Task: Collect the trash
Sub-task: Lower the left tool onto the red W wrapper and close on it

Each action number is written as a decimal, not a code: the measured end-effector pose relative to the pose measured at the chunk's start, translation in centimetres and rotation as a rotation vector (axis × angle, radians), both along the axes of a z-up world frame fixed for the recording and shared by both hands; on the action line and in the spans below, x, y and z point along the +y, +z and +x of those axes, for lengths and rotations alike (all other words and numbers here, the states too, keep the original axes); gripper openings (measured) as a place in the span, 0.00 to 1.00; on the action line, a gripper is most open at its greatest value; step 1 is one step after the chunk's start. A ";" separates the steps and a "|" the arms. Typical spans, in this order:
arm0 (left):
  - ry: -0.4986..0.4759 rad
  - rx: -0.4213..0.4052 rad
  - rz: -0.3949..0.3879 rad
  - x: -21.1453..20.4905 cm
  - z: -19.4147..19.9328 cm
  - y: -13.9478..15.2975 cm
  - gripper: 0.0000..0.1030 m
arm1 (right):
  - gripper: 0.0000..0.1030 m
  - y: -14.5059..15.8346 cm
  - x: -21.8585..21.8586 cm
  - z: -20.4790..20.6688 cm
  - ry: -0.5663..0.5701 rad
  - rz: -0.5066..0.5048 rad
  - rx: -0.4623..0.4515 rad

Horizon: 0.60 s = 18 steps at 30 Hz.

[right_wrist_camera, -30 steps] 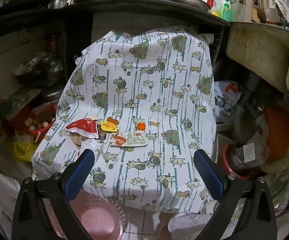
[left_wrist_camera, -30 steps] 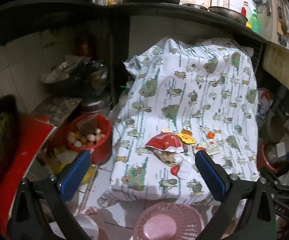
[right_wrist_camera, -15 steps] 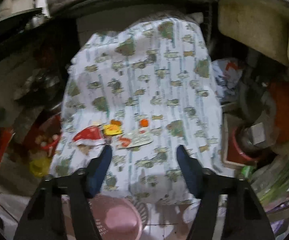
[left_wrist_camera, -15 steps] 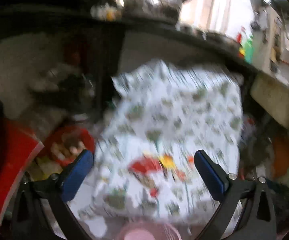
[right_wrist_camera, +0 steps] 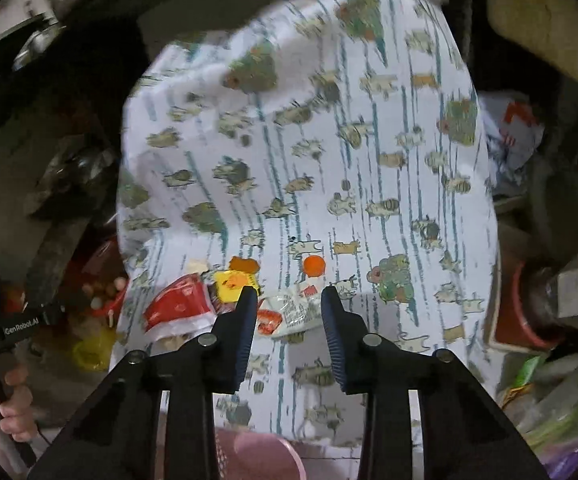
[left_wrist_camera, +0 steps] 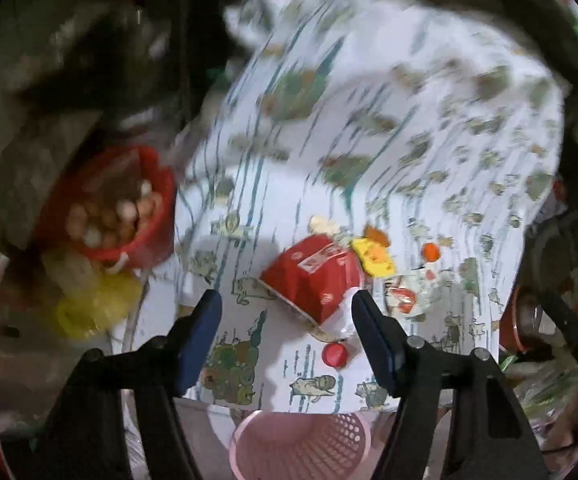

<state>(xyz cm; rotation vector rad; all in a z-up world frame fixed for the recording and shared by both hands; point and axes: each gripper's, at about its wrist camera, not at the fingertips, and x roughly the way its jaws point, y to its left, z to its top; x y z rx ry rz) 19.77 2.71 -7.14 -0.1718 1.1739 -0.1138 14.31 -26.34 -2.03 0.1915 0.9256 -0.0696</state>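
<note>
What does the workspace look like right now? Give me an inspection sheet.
Surface: patterned cloth over a table.
Job's things: red wrapper, yellow wrapper, white packet, orange cap, red cap; pink basket below the edge.
Clutter: red bucket.
Grippers: left gripper and right gripper have just been closing, open, holding nothing.
Cables: nothing seen.
Surroundings: dark, blurred shelves.

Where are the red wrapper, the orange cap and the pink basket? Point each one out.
red wrapper [left_wrist_camera: 313, 276]: left wrist view, middle of its red face.
orange cap [right_wrist_camera: 314, 265]: right wrist view, centre of its top.
pink basket [left_wrist_camera: 301, 446]: left wrist view, perforated inner wall.
</note>
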 end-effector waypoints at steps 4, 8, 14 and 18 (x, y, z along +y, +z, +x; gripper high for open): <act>-0.036 0.076 -0.025 -1.2 1.7 -2.2 0.78 | 0.35 -4.0 -1.3 2.3 -0.044 0.053 0.146; -0.115 0.152 -0.049 -3.7 2.6 -4.1 0.88 | 0.43 -4.8 -2.5 3.1 -0.096 0.078 0.179; -0.045 0.250 0.066 -4.6 4.0 -7.8 0.89 | 0.64 -4.0 -2.2 4.2 -0.107 -0.015 0.120; -0.009 0.306 -0.032 -4.7 4.8 -9.4 0.81 | 0.82 -4.1 -2.0 4.2 -0.098 -0.017 0.113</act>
